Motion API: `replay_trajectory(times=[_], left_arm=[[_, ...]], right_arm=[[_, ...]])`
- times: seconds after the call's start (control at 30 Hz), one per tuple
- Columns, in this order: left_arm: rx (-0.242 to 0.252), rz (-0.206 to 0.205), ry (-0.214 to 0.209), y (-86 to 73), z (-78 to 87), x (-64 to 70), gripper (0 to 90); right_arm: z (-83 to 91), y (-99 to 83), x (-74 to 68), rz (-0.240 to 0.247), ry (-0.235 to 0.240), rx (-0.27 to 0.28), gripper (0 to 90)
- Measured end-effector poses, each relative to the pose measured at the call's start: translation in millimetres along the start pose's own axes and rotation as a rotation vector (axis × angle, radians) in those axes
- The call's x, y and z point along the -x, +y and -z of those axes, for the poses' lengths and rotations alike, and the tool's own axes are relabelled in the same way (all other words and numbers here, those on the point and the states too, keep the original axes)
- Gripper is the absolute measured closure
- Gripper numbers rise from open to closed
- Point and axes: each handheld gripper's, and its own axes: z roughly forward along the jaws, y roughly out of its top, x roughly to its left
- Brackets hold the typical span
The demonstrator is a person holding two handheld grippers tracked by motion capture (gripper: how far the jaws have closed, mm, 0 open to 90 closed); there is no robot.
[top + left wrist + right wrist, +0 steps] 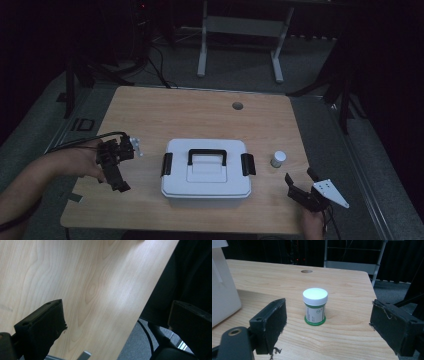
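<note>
A white lidded box [206, 172] with a black handle and side latches sits shut mid-table, so its contents cannot be seen. Just to its right stands a small capped jar [315, 306], upright, green-based. The right gripper [327, 327] faces the jar, jaws spread wide, nothing held. The left gripper [116, 167] hangs over the table [150, 115] near its front-left edge, jaws apart.

Light wood-grain table [150, 115] with a round cable hole [237, 106] near its far edge, bearing a white lidded storage box [206, 172] with black handle and latches, left of the right gripper's fingers [272, 322], and a small white-capped jar [315, 306] upright just beyond and between those fingers.
</note>
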Motion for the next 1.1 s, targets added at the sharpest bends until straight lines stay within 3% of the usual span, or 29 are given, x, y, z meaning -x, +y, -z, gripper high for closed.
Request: replay_trajectory(times=[0.2, 0.4, 0.7, 0.8, 1.1], left_arm=[[-0.028, -0.056, 0.017, 25.3, 6.7, 5.2, 0.2], [-0.02, -0.096, 0.025, 47.9, 18.8, 8.0, 0.2], [-0.034, -0.17, 0.049, 83.6, 23.6, 14.8, 0.2], [-0.011, -0.195, 0.03, 92.7, 25.7, 17.6, 0.2], [-0.029, -0.255, 0.04, 125.7, 18.3, 24.5, 0.2]], right_arm=[[0.0, 0.0, 0.1, -0.002, 0.003, 0.0, 13.3], [-0.5, -0.1, 0.4, -0.001, 0.008, -0.002, 13.3], [-0.5, -0.4, 0.0, -0.004, 0.019, -0.008, 13.3], [-0.4, -0.4, 0.5, -0.006, 0.018, -0.006, 13.3], [0.2, -0.6, 1.5, -0.016, 0.02, -0.001, 13.3]])
